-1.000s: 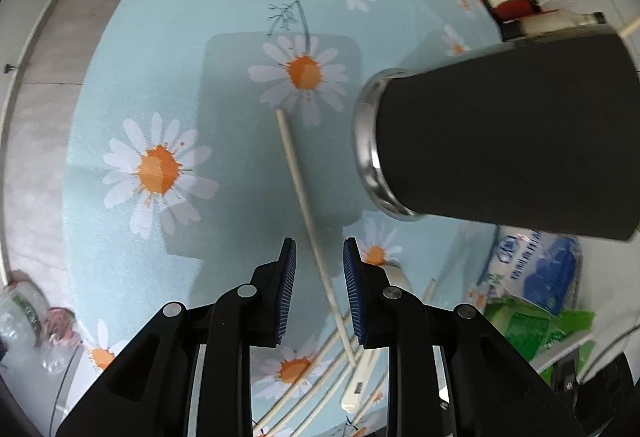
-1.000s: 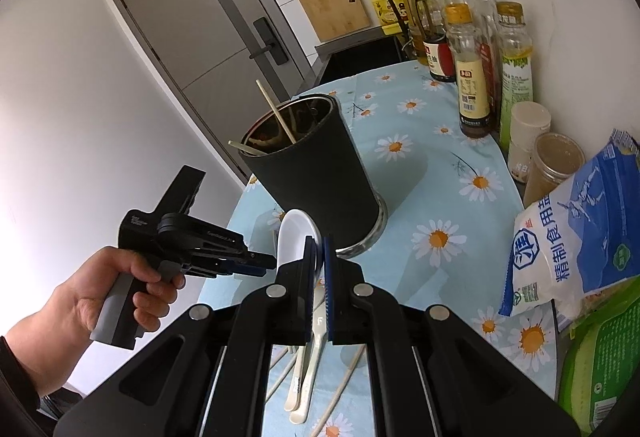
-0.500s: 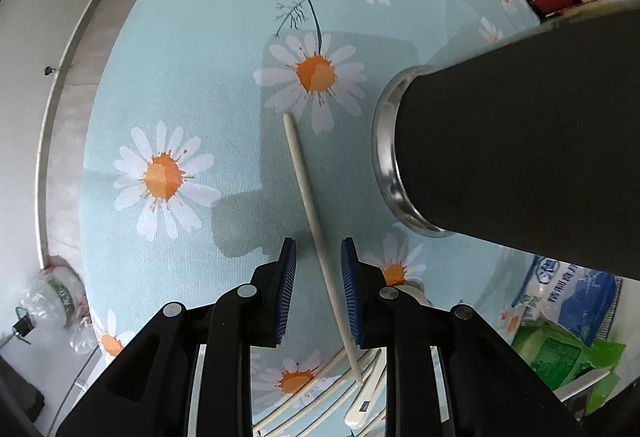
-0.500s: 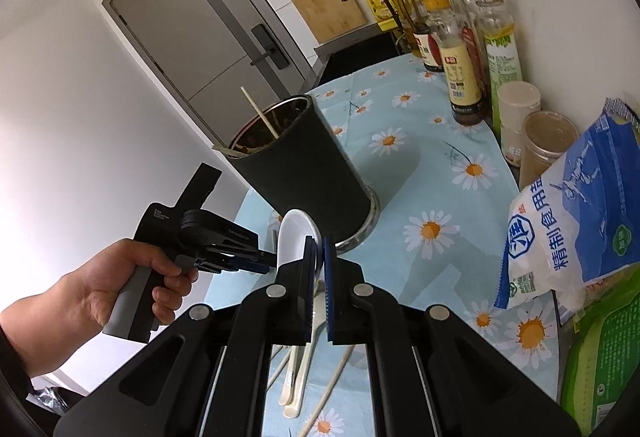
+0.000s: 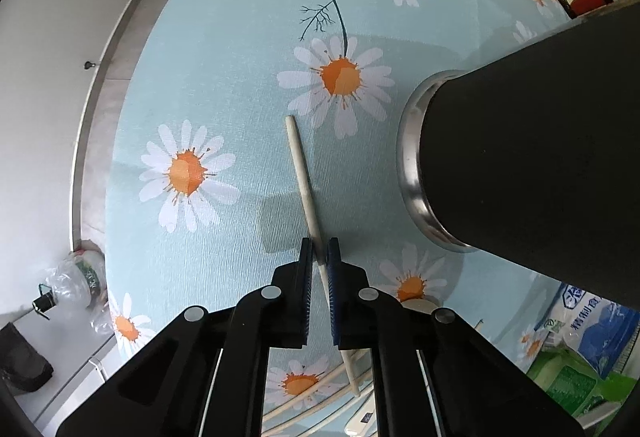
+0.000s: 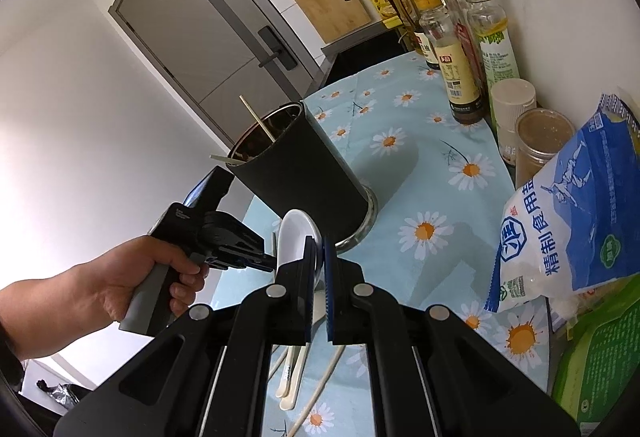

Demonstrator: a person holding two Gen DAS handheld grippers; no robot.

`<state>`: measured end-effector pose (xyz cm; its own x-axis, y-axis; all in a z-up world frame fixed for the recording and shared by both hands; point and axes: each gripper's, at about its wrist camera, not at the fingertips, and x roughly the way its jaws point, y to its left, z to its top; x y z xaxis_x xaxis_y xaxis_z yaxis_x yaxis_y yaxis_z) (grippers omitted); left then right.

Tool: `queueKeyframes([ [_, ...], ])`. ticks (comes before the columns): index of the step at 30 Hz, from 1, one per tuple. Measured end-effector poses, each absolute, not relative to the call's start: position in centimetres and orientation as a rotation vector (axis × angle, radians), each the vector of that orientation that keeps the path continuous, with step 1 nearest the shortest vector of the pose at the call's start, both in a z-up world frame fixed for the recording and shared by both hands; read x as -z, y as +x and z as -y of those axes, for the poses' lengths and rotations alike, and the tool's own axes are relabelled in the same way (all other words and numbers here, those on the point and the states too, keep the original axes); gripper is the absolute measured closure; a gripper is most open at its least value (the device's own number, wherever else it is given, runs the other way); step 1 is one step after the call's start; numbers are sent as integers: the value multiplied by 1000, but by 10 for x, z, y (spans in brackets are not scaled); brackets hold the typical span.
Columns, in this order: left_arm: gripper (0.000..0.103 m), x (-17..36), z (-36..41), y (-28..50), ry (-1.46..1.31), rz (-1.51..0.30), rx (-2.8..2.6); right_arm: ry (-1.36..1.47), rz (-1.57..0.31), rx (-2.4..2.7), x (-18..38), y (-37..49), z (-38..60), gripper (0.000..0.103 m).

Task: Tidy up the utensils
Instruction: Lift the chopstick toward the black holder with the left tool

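Left gripper [image 5: 319, 255] jaws just closed, now pinching chopstick [image 5: 301, 173] lying on tablecloth [image 5: 224, 37] beside black holder [image 6: 304, 173]. Right gripper [image 6: 319, 257] clamped on white spoon [image 6: 294, 237]. Few sticks already in holder; more chopsticks, spoons remain on cloth.

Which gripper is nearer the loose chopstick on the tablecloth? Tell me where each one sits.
Left. The left gripper is shut on the chopstick partway along it, beside the black holder. The right gripper is shut on a white spoon, apart from it.
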<state>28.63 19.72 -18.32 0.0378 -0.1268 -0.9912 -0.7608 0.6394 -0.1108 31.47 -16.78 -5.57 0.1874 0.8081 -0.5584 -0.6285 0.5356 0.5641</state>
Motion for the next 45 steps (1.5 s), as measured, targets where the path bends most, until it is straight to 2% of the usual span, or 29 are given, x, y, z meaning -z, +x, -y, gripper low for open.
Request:
queueKeyframes([
  [5,100,182,-199,282,-819,-1449,-585,229,-947,-1035,57,315,169,98],
  [19,100,170,-197,252,-897,-1336,-483,160,-949,-1039,51,303,156,98],
  [45,100,42,-186,196,-754,-919,-181,-36,-806,-1004,7,295,89,98],
])
